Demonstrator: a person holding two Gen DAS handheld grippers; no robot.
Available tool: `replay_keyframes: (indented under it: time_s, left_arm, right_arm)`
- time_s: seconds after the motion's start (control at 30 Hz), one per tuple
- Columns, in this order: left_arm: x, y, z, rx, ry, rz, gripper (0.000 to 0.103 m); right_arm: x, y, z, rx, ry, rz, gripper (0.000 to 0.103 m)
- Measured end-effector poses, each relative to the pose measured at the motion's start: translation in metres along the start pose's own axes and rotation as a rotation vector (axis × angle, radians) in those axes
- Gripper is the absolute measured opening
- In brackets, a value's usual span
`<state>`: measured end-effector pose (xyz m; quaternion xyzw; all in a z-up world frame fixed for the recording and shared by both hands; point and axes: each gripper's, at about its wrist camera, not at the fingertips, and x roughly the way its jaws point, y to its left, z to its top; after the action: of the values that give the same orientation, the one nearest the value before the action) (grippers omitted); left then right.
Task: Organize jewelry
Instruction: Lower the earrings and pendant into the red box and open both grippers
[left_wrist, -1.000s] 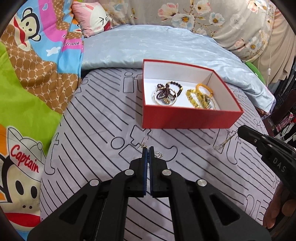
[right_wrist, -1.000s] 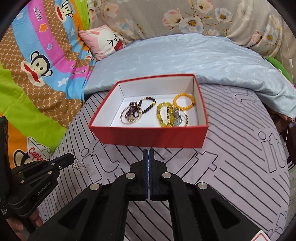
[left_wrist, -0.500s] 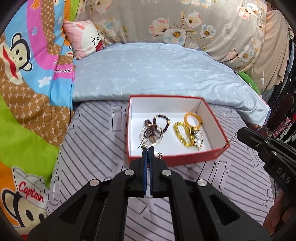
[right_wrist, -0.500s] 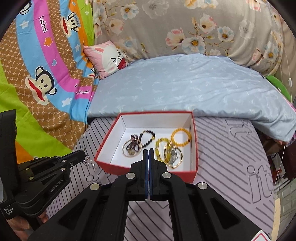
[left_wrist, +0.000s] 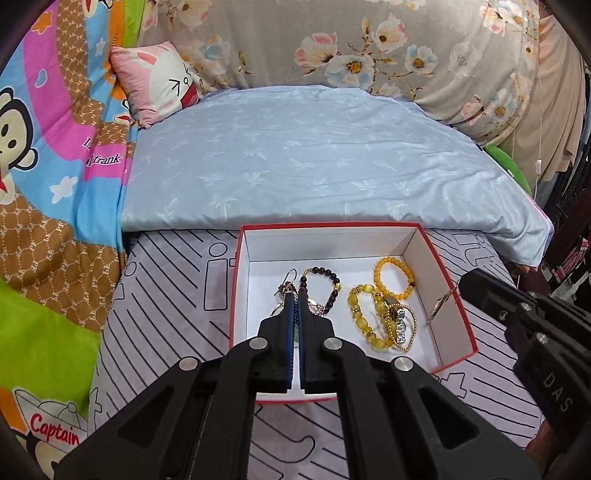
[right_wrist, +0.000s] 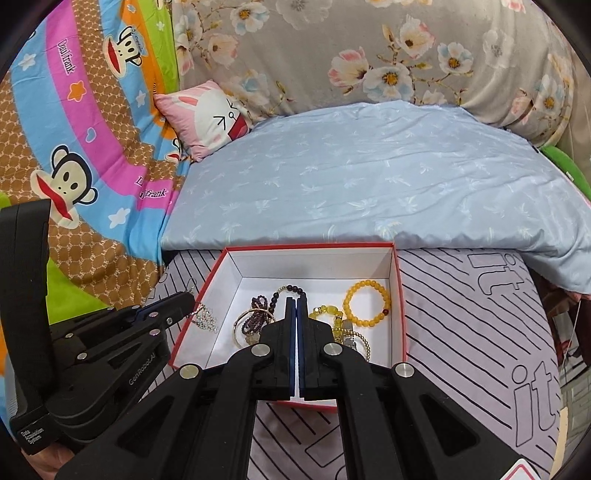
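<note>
A red box (left_wrist: 236, 295) with a white inside stands on the striped sheet and holds a dark bead bracelet (left_wrist: 325, 284) and yellow bead bracelets (left_wrist: 391, 277). My left gripper (left_wrist: 294, 295) is over the box's left half, shut on a silver earring (left_wrist: 290, 276) whose hook sticks up past the tips. The right wrist view shows that earring (right_wrist: 205, 319) dangling at the box's left wall under the left gripper (right_wrist: 186, 301). My right gripper (right_wrist: 296, 300) is shut. The left wrist view shows the right gripper (left_wrist: 465, 282) at the box's right wall with a second earring (left_wrist: 441, 304) hanging from it.
A light blue quilt (left_wrist: 314, 158) lies just behind the box (right_wrist: 306, 246). A pink rabbit pillow (left_wrist: 159, 81) and a cartoon monkey blanket (left_wrist: 44, 166) are on the left, and floral fabric (left_wrist: 369, 44) hangs at the back. The bed's edge drops off at the right (right_wrist: 554, 332).
Both grippers have risen from the striped sheet and moved forward to the box, each carrying its earring. The left one is now over the box's inside, the right one at its right wall.
</note>
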<state>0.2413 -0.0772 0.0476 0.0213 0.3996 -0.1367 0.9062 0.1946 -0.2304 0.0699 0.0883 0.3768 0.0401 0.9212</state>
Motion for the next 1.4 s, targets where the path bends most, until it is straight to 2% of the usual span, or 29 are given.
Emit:
replay_keyframes:
  time_s: [0.5,0.97,1.1,1.17,1.23,1.3,1.4]
  left_arm:
    - [0.045,-0.001,0.003,0.002,0.050,0.016,0.000]
    - [0.055,-0.004,0.001,0.007,0.066,0.023,0.001]
    - [0.055,-0.004,0.001,0.008,0.063,0.039,0.002]
    - [0.056,-0.004,0.000,0.009,0.064,0.045,0.007]
    - [0.056,-0.005,-0.001,0.013,0.063,0.056,0.019]
    - [0.054,-0.006,-0.001,0.014,0.057,0.068,0.029]
    - [0.051,-0.006,-0.001,0.011,0.050,0.069,0.035]
  right_arm:
    - [0.048,-0.001,-0.008,0.004,0.063,0.011,0.000]
    - [0.057,0.003,-0.013,-0.012,0.075,-0.006,0.001]
    - [0.056,0.004,-0.013,-0.020,0.070,-0.015,0.007]
    - [0.056,0.003,-0.014,-0.020,0.069,-0.020,0.007]
    - [0.055,0.002,-0.015,-0.016,0.070,-0.021,0.009]
    - [0.052,0.001,-0.016,-0.012,0.066,-0.027,0.017]
    - [0.048,-0.001,-0.016,-0.005,0.059,-0.036,0.023]
